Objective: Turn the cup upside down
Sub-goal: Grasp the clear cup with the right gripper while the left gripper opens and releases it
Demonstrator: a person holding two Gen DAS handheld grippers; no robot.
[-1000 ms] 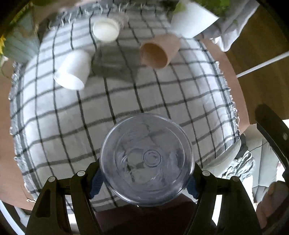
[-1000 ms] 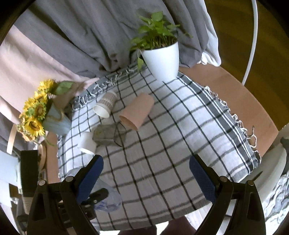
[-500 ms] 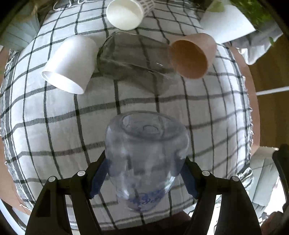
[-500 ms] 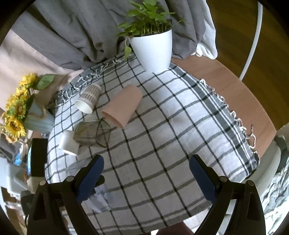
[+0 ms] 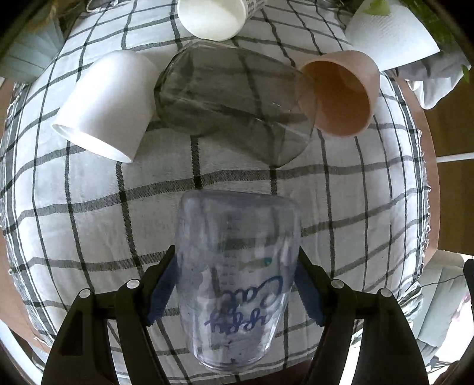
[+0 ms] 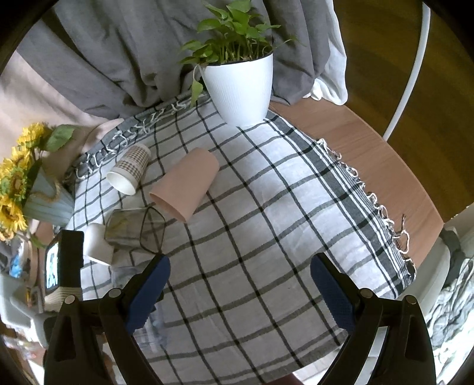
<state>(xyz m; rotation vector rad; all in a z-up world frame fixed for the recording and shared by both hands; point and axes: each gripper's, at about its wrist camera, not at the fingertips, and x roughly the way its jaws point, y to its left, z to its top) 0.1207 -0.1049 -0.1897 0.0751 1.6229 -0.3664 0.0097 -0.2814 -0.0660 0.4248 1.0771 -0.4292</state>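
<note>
My left gripper (image 5: 237,288) is shut on a clear plastic cup (image 5: 237,266) with blue lettering. The cup hangs above the checked cloth (image 5: 89,207), its flat base pointing away from the camera and its mouth toward it. My right gripper (image 6: 240,290) is open and empty above the cloth's near part (image 6: 251,237). The clear cup shows only as a faint blur at the lower left in the right wrist view.
Lying on their sides on the cloth are a white cup (image 5: 106,103), a smoky grey glass (image 5: 231,100), a pink cup (image 5: 340,91) and a patterned paper cup (image 5: 213,14). A white plant pot (image 6: 240,86) stands at the back, sunflowers (image 6: 14,177) at the left.
The left gripper has turned the clear cup from base facing the camera to side-on with lettering showing, and moved nearer the lying cups. The right gripper shifted slightly and stayed open.
</note>
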